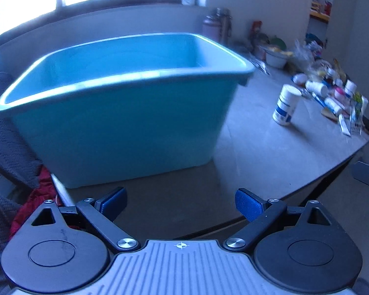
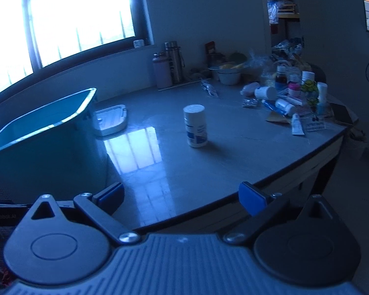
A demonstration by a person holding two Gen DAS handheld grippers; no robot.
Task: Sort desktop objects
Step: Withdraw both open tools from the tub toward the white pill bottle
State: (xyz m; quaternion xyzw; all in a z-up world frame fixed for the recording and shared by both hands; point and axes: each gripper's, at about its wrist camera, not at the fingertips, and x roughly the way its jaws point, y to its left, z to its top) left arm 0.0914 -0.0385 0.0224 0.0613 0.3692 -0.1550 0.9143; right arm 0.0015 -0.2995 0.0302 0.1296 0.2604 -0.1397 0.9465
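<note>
1. Teal plastic bin (image 1: 125, 113) fills the left wrist view on the grey table (image 1: 270, 152); the left gripper (image 1: 182, 204) tilts down before it, jaws wide, empty.
2. White bottle (image 2: 195, 125) stands upright mid-table, apart from the clutter (image 2: 290, 98); the right gripper (image 2: 182, 201) angles down at the table edge, spread, holding nothing.

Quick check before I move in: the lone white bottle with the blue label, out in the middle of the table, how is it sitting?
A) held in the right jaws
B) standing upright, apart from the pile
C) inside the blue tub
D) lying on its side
B: the white bottle stands upright on the bare table, clear of the cluttered pile and outside the blue tub; both sets of jaws are open and empty.
</note>
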